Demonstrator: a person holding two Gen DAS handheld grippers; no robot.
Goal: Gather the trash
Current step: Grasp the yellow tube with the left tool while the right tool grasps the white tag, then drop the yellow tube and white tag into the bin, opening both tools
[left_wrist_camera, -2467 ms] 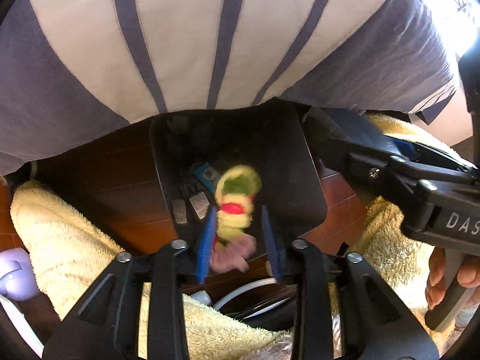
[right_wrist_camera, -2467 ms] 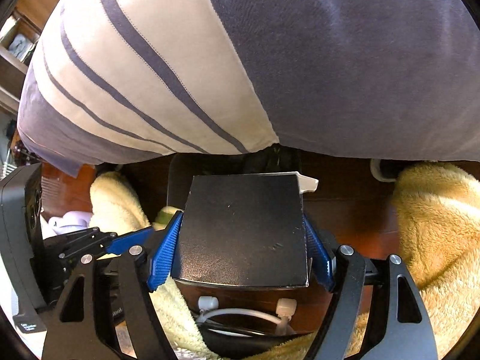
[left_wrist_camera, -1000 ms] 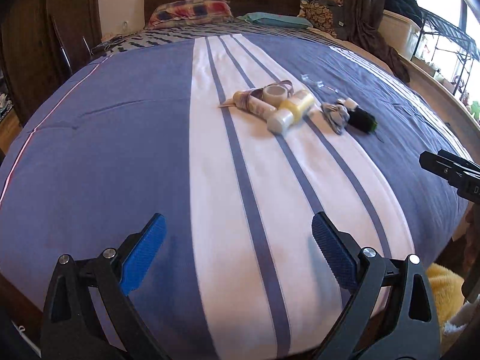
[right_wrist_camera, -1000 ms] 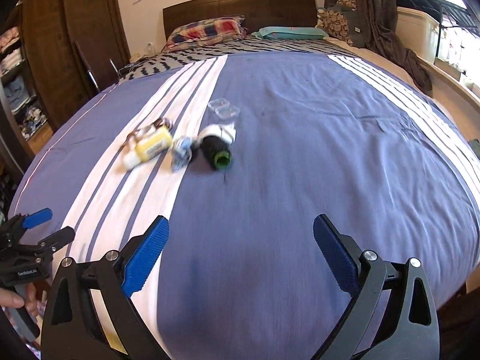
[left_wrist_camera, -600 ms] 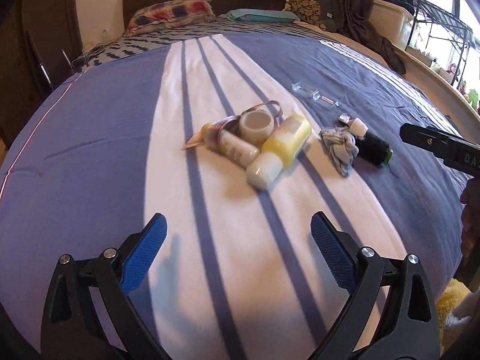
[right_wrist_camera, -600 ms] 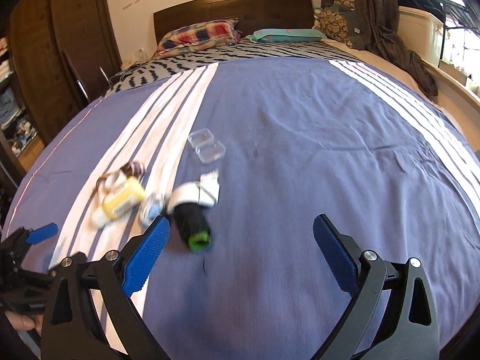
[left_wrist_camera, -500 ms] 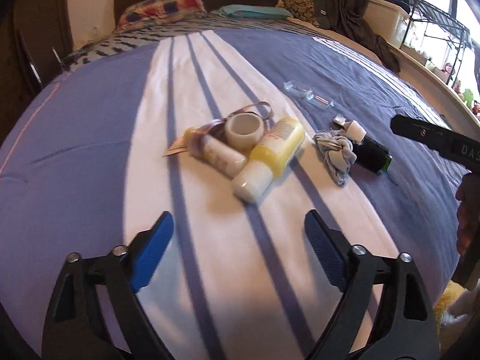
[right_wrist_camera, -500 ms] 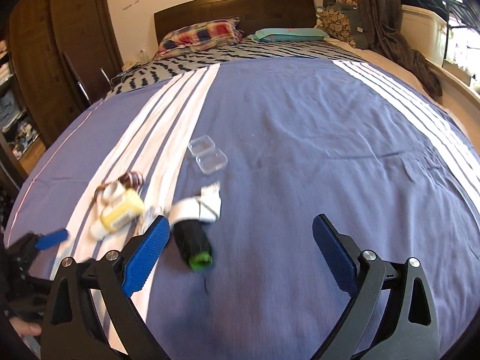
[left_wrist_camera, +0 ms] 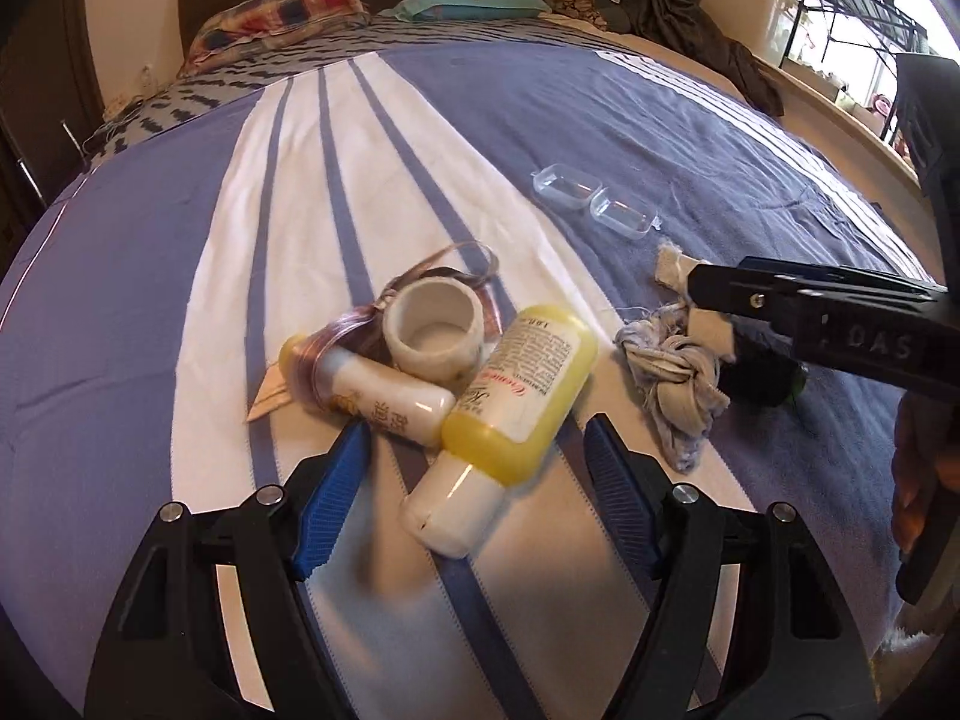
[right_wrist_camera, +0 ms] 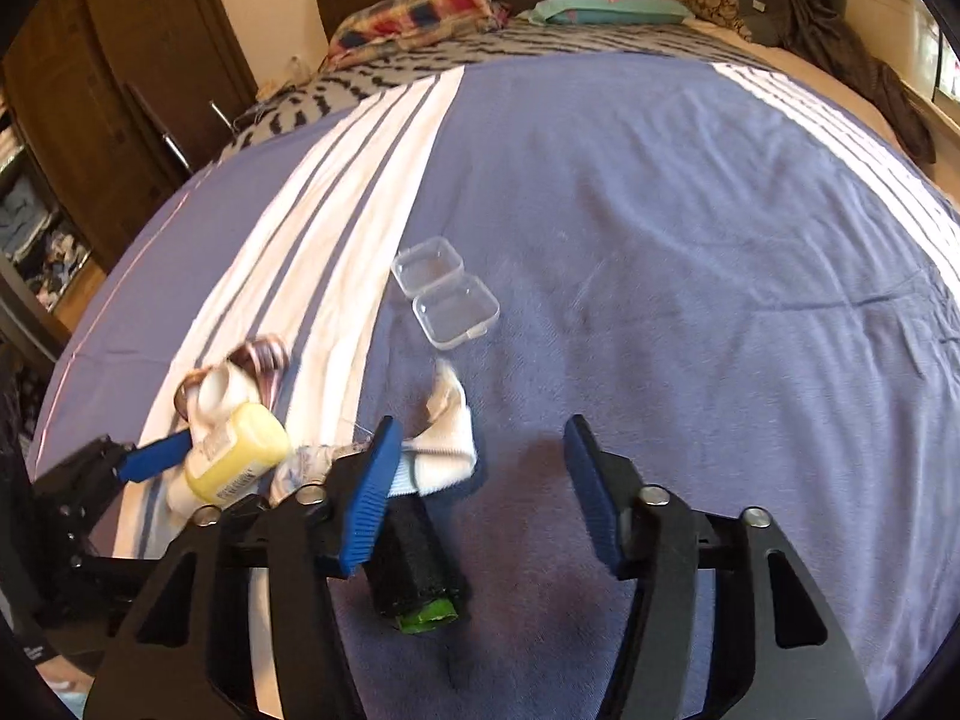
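Moved: both grippers closer to the trash, jaws narrowing.
Left gripper (left_wrist_camera: 471,486): fingers released, we flank the glossy yellow bottle (left_wrist_camera: 519,387).
Right gripper (right_wrist_camera: 480,495): fingers released; fuzzy black tube (right_wrist_camera: 414,570) partly between.
Bed (right_wrist_camera: 690,210): soft striped cover, trash mid-bed.

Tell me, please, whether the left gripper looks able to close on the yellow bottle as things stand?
Probably yes. The yellow bottle lies with its white cap end between the open fingers of the left gripper, which have just been closing. Nothing covers it, though a white bottle leans against it.
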